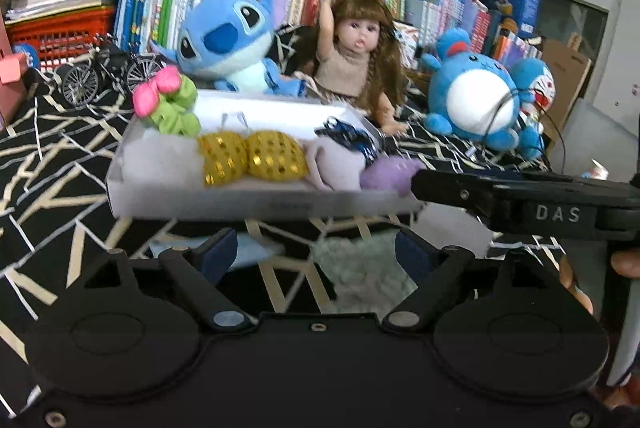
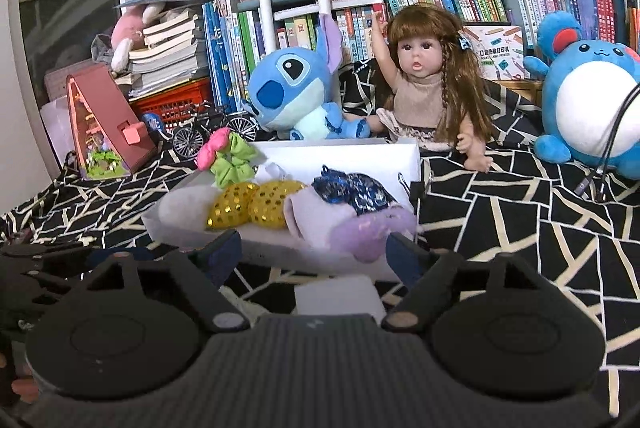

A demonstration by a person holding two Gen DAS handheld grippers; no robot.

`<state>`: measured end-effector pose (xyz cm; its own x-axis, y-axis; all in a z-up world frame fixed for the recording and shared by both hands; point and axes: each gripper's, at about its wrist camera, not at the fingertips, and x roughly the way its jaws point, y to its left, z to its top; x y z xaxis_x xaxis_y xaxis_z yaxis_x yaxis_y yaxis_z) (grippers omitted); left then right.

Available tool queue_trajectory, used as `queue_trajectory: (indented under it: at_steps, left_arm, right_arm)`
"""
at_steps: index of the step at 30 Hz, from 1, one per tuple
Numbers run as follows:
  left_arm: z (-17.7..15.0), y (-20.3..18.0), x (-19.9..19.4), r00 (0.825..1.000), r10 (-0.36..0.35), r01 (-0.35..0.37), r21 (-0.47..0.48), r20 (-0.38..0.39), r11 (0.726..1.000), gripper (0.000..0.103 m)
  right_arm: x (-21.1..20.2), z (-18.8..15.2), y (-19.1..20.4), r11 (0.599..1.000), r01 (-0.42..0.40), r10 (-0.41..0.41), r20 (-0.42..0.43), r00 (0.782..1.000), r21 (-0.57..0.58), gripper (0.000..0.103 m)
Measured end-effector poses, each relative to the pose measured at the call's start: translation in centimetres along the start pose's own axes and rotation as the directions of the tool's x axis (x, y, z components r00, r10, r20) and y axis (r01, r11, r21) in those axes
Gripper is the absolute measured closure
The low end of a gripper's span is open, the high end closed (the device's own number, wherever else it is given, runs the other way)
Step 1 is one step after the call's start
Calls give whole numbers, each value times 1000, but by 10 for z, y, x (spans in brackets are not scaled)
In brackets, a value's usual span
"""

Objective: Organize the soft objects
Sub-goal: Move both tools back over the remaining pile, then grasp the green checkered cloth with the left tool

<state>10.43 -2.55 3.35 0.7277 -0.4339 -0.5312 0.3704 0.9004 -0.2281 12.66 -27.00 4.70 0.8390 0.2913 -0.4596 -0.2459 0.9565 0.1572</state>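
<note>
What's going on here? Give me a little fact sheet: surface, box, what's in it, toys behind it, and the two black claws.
surface: black cloth with cream line pattern
box: shallow white box
contents: pink-and-green scrunchie, two gold sequinned pieces, blue sequinned piece, lilac fluffy piece
behind box: blue Stitch plush, long-haired doll, round blue plush
left gripper: open, empty
right gripper: open, empty

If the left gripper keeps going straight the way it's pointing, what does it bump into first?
Probably the front wall of the white box, though depth is hard to judge. The left gripper is open and empty, and the box lies just ahead of it.
</note>
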Motion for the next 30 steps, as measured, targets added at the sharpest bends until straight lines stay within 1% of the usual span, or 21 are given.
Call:
queue_trajectory:
  at_steps: [11, 18, 26, 30]
  left_arm:
    - [-22, 0, -2, 999, -11, 11, -13, -41, 1000, 18]
    - [-29, 1, 3, 998, -8, 7, -20, -67, 1000, 18]
    - [-31, -3, 5, 998, -6, 5, -12, -64, 1000, 18]
    - [-32, -5, 7, 998, -13, 12, -9, -61, 1000, 21]
  right_arm:
    - [-7, -21, 0, 1000, 21, -21, -7, 1000, -14, 14]
    - [-6, -31, -7, 1000, 21, -21, -22, 1000, 20, 13]
    - [-5, -37, -9, 999, 26, -25, -26, 999, 32, 13]
    - [-5, -39, -10, 999, 30, -29, -28, 999, 32, 13]
